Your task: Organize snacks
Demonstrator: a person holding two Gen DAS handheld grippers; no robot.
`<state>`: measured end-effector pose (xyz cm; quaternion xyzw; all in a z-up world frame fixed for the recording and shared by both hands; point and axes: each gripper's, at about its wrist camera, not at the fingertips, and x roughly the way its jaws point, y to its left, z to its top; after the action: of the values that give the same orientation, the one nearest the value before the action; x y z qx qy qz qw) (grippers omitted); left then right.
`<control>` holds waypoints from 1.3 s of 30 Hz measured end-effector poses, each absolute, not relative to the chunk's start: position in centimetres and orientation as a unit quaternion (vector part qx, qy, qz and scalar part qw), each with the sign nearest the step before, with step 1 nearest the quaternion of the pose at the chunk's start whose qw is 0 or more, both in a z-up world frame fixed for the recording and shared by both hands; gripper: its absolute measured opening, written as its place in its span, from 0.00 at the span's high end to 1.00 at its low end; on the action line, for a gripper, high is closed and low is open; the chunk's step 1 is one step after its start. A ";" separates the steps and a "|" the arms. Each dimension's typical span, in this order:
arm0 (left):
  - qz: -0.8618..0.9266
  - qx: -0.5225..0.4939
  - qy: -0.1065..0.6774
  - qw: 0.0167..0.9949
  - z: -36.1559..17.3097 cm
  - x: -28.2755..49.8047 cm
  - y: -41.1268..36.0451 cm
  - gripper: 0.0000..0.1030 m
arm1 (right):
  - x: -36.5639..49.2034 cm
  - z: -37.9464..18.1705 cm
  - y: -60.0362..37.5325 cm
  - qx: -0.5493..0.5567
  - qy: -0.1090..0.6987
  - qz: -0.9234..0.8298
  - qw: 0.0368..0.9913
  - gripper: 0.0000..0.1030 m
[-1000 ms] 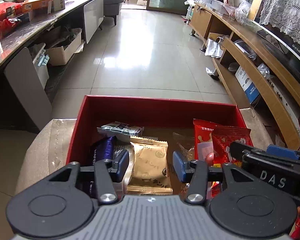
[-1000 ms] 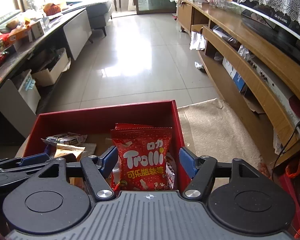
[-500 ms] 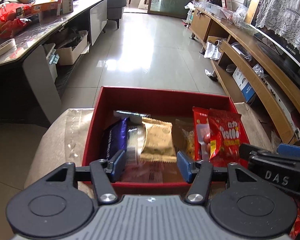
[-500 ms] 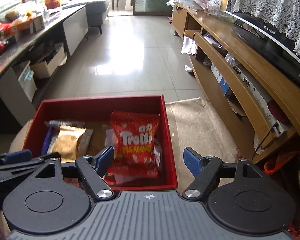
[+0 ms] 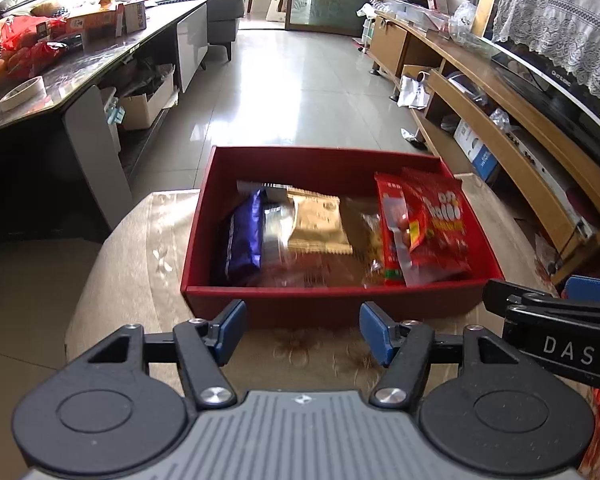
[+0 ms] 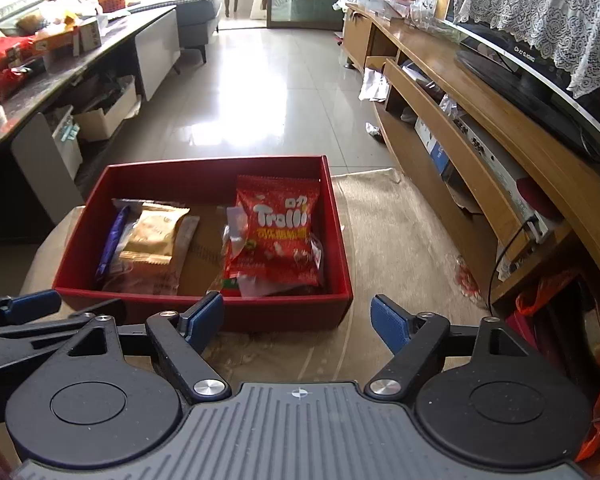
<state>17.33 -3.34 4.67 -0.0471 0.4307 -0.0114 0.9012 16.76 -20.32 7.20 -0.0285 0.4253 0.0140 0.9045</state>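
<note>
A red box (image 5: 324, 308) (image 6: 284, 314) stands on a beige cloth-covered table and holds several snack packs. Inside lie a purple pack (image 5: 244, 236), a tan biscuit pack (image 5: 318, 222) (image 6: 154, 236) and a red Trolli bag (image 5: 436, 224) (image 6: 278, 228). My left gripper (image 5: 302, 330) hovers just in front of the box's near wall, its jaws opening with nothing between them. My right gripper (image 6: 296, 322) hangs before the box's near right corner, jaws opening too, nothing between them. The right gripper's finger shows at the right edge of the left wrist view.
The beige tablecloth (image 5: 140, 264) (image 6: 392, 240) spreads around the box. A wooden TV cabinet (image 6: 480, 148) runs along the right. A dark counter (image 5: 72, 64) with clutter lines the left. Shiny tiled floor (image 5: 296, 92) lies beyond the table.
Both grippers have drawn back out of the box toward its near side, and their jaws have spread wider. The tan pack and the Trolli bag now lie free in the box.
</note>
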 end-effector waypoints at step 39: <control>-0.040 -0.047 0.429 0.901 3.8 6.9 -3.1 0.21 | 6.3 5.9 -21.4 -0.013 0.432 0.009 0.902 0.16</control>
<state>6.89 -3.12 3.76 -0.0469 0.4294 -0.0405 0.9010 6.32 -21.42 5.88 -0.0129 0.4319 0.0093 0.9018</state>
